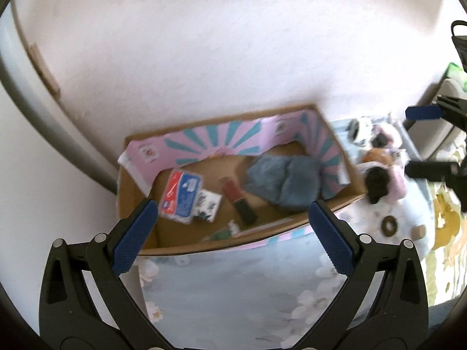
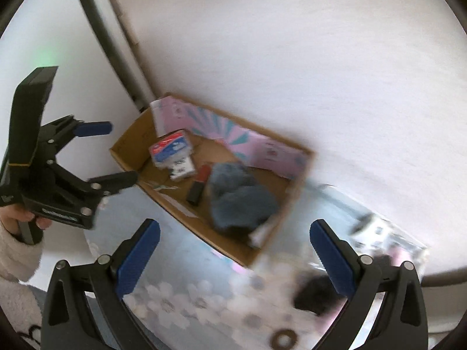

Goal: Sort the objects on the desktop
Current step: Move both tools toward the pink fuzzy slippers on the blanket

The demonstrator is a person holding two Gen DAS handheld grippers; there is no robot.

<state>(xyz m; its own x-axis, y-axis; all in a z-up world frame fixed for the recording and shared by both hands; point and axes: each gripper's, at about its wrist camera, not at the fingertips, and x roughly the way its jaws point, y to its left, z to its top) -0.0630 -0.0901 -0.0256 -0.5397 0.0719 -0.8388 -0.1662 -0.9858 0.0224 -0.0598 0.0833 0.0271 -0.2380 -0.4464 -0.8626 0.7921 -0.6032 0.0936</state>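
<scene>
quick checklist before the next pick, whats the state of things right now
1. Left gripper empty and open: ok.
2. Right gripper empty and open: ok.
3. Box has free floor for more: ok.
4. Blue cloth, card pack and red tube inside the box: ok.
5. Table sorted: not ok, brown ring and black item are outside the box.
6. Next item identifiable: cannot tell, too blurred.
</scene>
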